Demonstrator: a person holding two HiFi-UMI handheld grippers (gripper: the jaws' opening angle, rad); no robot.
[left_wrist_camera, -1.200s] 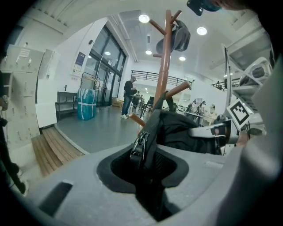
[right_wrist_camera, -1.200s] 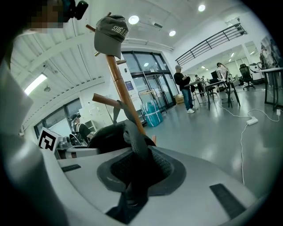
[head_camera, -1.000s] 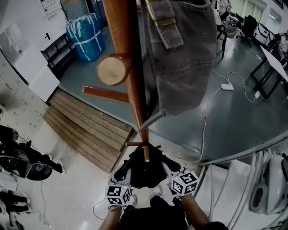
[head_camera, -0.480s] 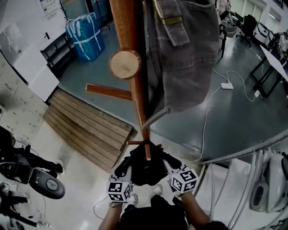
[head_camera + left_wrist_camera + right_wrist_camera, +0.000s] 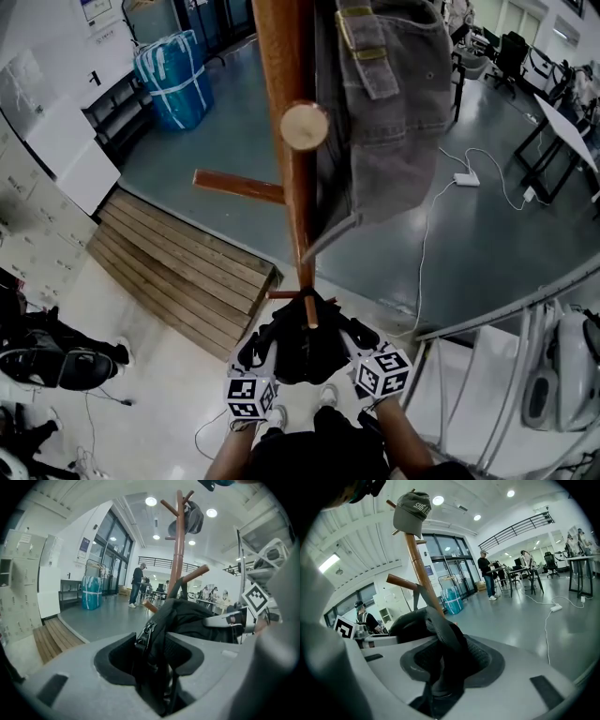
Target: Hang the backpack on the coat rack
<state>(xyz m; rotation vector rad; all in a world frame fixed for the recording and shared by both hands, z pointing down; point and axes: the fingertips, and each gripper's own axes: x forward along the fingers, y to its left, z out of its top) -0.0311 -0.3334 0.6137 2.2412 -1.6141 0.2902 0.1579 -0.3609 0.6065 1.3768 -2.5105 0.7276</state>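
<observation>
A black backpack hangs low against the wooden coat rack, and its top loop seems to be hooked over a low peg. My left gripper and right gripper flank it at either side. The jaws of both have just been opening. A zippered strap runs loosely through the left gripper. A padded strap lies in the gap of the right gripper. A grey cap hangs on an upper peg.
A slatted wooden platform lies left of the rack base, with a blue wrapped bundle beyond it. A white cable and power strip cross the grey floor at right. Black equipment sits at far left. A person stands in the background.
The head view has swung, so the pole, the round peg end and the cap sit further right. Both grippers and the backpack stay in place. The black equipment at left has shifted.
</observation>
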